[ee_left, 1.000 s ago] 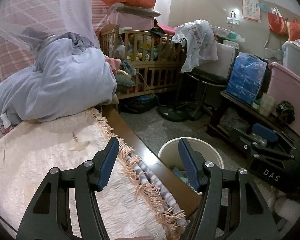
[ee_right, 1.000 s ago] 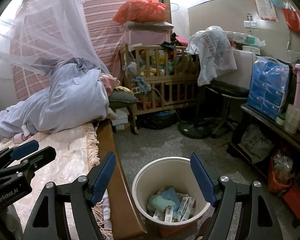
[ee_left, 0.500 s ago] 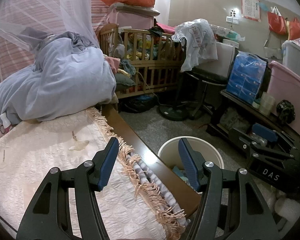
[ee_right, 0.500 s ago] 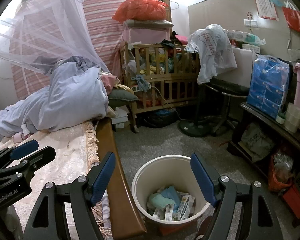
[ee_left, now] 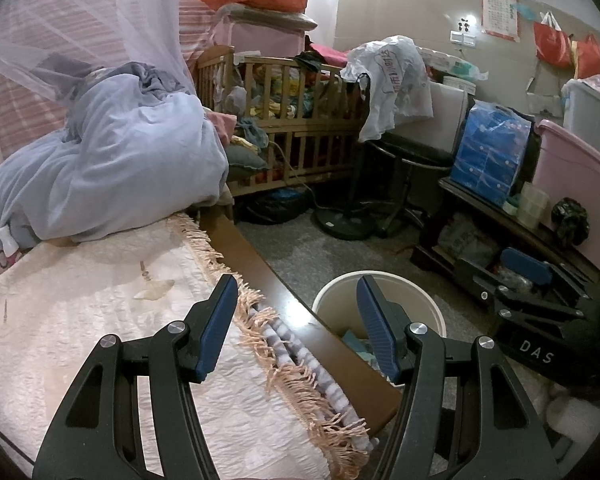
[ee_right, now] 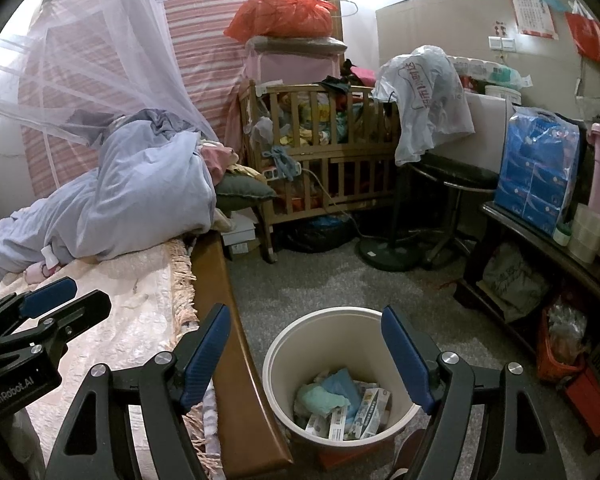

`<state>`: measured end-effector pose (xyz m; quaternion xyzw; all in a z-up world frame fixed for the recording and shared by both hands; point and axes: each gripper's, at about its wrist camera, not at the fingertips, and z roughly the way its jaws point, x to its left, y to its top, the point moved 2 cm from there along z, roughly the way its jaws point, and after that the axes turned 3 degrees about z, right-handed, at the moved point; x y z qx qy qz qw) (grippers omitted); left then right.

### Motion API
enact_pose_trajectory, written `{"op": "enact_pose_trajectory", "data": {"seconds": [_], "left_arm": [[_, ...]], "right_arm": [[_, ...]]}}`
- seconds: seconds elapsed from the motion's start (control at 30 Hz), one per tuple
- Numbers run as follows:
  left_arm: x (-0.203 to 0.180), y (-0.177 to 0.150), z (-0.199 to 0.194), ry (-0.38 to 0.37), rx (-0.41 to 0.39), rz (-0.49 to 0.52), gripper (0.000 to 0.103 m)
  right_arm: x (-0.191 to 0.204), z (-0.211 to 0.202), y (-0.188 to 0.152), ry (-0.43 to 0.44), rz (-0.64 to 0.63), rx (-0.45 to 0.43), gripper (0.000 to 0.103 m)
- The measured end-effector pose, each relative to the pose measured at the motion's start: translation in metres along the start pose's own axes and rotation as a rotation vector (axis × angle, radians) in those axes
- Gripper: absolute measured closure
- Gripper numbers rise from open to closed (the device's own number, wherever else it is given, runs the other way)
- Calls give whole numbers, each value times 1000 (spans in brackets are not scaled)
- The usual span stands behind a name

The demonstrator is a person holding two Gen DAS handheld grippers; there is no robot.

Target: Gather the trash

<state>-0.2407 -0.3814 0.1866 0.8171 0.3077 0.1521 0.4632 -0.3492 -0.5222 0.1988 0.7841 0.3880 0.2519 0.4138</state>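
Note:
A cream trash bin (ee_right: 284,368) stands on the floor beside the bed; it holds small boxes, a blue wrapper and a green cloth (ee_right: 340,400). My right gripper (ee_right: 306,354) is open and empty above the bin. My left gripper (ee_left: 296,320) is open and empty over the bed's edge, with the bin (ee_left: 332,300) just to its right. A small pale scrap (ee_left: 154,290) lies on the cream bedspread (ee_left: 80,320). The left gripper also shows in the right wrist view (ee_right: 44,308), and the right gripper in the left wrist view (ee_left: 528,280).
A blue duvet (ee_left: 112,168) is heaped on the bed under a mosquito net. The wooden bed rail (ee_right: 236,380) runs beside the bin. A cluttered wooden crib (ee_right: 320,160), a stool (ee_right: 452,184) and a low shelf with tissue packs (ee_right: 536,172) ring the grey floor.
Both views have shifted very slightly; the bin sits a little lower in the right wrist view. Both grippers stay open and empty.

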Motion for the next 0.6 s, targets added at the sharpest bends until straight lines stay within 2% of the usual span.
{"op": "enact_pose_trajectory", "data": {"seconds": [0.43, 0.6], "left_arm": [[-1, -1, 2, -10, 11, 0, 42], [16, -5, 2, 4, 23, -27, 42]], "right_arm": [[-5, 5, -3, 2, -5, 21, 27], [3, 8, -3, 8, -17, 32, 26]]}}
